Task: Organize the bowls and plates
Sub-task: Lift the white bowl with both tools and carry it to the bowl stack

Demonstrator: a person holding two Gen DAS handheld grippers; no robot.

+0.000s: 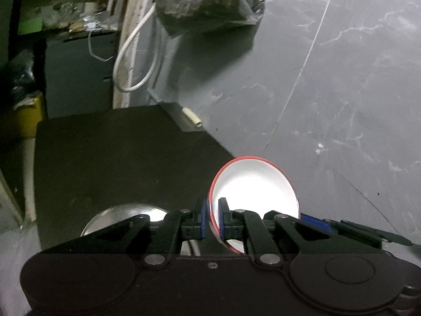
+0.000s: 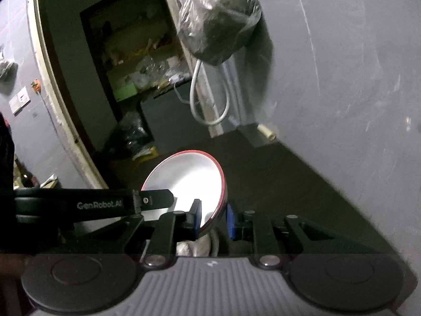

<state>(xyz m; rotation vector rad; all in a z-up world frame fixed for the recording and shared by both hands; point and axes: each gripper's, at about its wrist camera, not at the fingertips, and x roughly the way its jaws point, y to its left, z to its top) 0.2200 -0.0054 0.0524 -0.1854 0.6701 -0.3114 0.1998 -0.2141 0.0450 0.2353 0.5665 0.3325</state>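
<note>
A white bowl with a red rim (image 1: 257, 187) is held above the dark counter (image 1: 118, 152) by both grippers. My left gripper (image 1: 211, 217) is shut on its left rim, blue pads on either side. In the right wrist view the same bowl (image 2: 192, 181) is tilted, and my right gripper (image 2: 213, 220) straddles its right rim with the right pad slightly off it. The left gripper's body crosses that view at the left. A steel bowl or plate (image 1: 123, 217) lies on the counter behind the left fingers. Another steel dish (image 2: 194, 247) shows under the bowl.
A grey marbled wall (image 1: 342, 65) borders the counter on the right. A plastic-wrapped dark bundle (image 1: 210, 0) hangs above with a white cable loop (image 1: 134, 60). A doorway (image 2: 110, 65) opens onto cluttered shelves. A yellow object (image 1: 23, 118) sits at left.
</note>
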